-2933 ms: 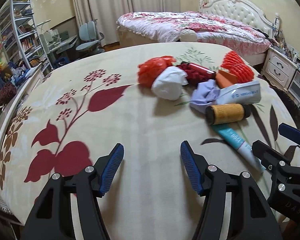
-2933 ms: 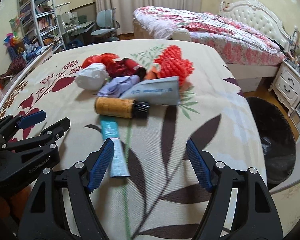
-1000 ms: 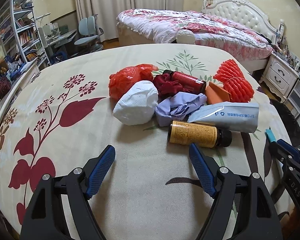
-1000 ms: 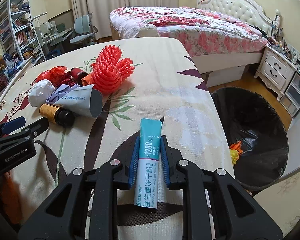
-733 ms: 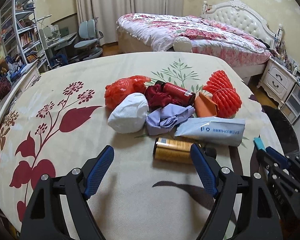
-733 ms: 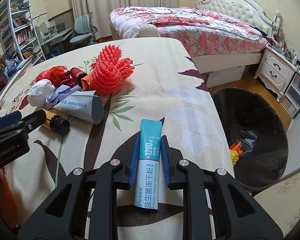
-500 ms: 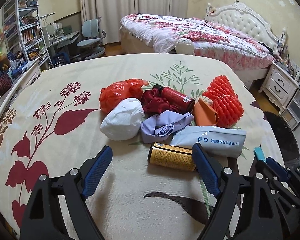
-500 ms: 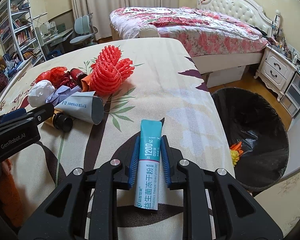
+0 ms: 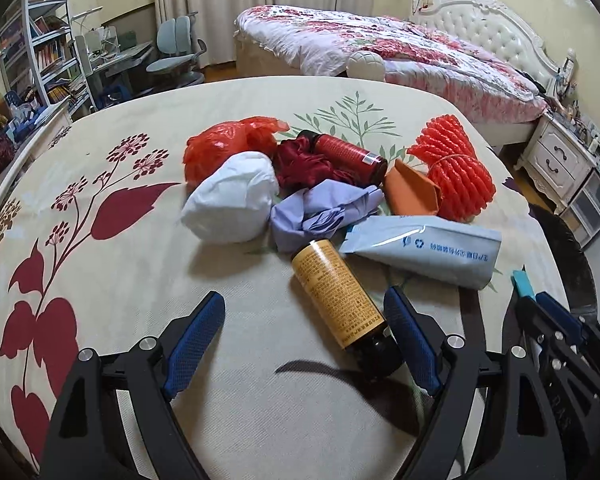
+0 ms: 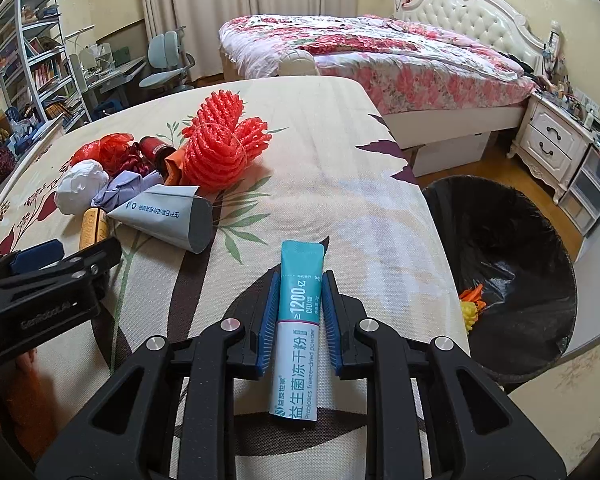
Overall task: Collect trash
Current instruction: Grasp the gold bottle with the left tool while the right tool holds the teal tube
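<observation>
**Left jaws wide around the amber bottle, right jaws clamped on the probiotics sachet**

The left gripper point(image 9: 304, 336) hung low over the floral tablecloth point(image 9: 120, 272) with its blue-padded fingers point(image 9: 194, 336) spread wide apart and holding nothing. The amber bottle point(image 9: 336, 290) lay on its side between them, its dark cap end just beside the right-hand finger; I could not tell whether the pad touched it. Past the bottle sat the heap of trash: a white crumpled bag point(image 9: 230, 200), a red plastic bag point(image 9: 224, 146) behind it, a lilac crumpled wrapper point(image 9: 320, 210), a dark red bottle point(image 9: 348, 156), a grey-blue pouch point(image 9: 428, 250) and the red foam netting point(image 9: 456, 170) furthest right.

The right gripper point(image 10: 298, 304) was level above the table's near right part, its fingers drawn close together and pinching a teal and white probiotics sachet point(image 10: 298, 328) by its long edges. The sachet pointed straight ahead, its teal end sticking out past the fingertips. To the right of the table's edge, lower down on the floor, stood the black-lined trash bin point(image 10: 508, 248), with some orange and yellow scraps at its bottom.
</observation>
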Demonstrator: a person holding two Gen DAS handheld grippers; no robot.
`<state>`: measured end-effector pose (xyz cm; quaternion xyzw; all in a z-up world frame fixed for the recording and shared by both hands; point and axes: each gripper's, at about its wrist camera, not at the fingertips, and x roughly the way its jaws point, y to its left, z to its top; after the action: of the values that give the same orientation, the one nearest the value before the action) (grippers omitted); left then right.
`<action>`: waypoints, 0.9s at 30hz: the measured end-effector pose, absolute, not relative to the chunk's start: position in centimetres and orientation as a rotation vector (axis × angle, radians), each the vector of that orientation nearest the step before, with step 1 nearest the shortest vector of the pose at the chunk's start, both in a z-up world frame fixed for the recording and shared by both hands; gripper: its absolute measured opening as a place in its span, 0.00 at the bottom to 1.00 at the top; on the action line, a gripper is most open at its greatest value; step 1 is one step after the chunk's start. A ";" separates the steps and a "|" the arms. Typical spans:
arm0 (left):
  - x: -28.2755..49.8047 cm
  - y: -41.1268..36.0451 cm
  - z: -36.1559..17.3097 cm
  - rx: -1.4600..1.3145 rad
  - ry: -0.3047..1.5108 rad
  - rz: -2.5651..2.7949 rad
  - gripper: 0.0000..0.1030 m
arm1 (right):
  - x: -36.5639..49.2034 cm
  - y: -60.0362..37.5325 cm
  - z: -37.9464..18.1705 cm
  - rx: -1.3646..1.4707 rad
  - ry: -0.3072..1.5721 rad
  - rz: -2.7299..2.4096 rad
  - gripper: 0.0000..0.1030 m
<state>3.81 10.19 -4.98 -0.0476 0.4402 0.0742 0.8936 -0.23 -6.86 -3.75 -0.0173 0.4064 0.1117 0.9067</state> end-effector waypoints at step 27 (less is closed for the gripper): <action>1.8 10.3 -4.3 -0.022 0.833 0.072 0.26 | -1.1 -7.3 -3.4 -0.016 0.829 0.229 0.19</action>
<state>1.84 10.32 -4.27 -0.0104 0.4047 0.0351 0.9137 -1.10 -7.35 -3.38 -0.0077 0.4017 0.1108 0.9090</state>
